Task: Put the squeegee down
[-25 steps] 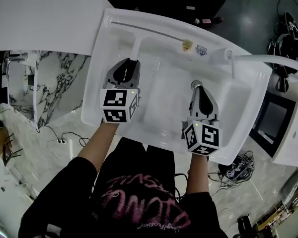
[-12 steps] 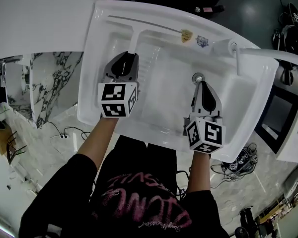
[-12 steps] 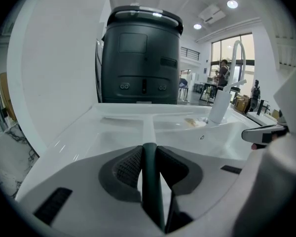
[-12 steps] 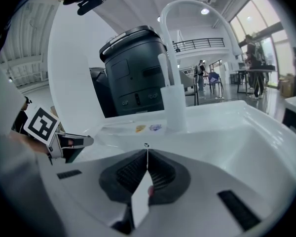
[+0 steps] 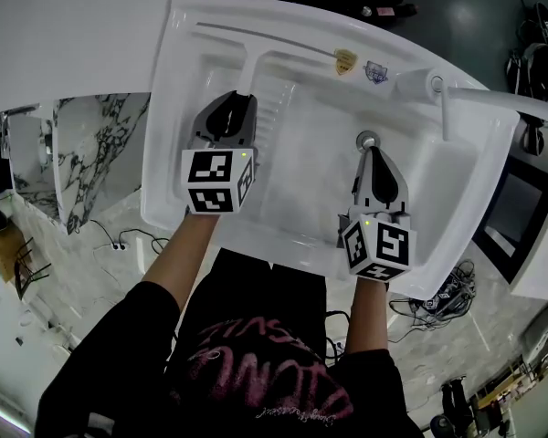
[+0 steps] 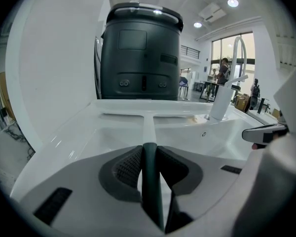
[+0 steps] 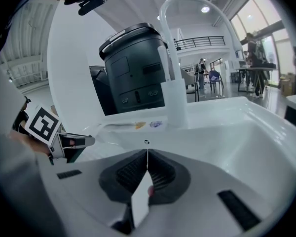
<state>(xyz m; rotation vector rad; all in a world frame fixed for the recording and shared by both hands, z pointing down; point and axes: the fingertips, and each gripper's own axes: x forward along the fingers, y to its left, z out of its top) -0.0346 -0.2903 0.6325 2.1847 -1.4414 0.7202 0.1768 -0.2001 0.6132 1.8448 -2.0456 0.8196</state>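
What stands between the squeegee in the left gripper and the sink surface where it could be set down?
Nothing visible. The squeegee, clamped in the left gripper, reaches over bare white sink; the faucet and the shut right gripper stand off to the right.

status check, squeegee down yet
Left gripper shut on squeegee handle. Right gripper shut, empty. Squeegee not released, blade along back rim of sink. Nothing in the way.

right gripper (image 7: 147,156): jaws together | white faucet (image 7: 173,102) ahead | sink (image 7: 237,132) below
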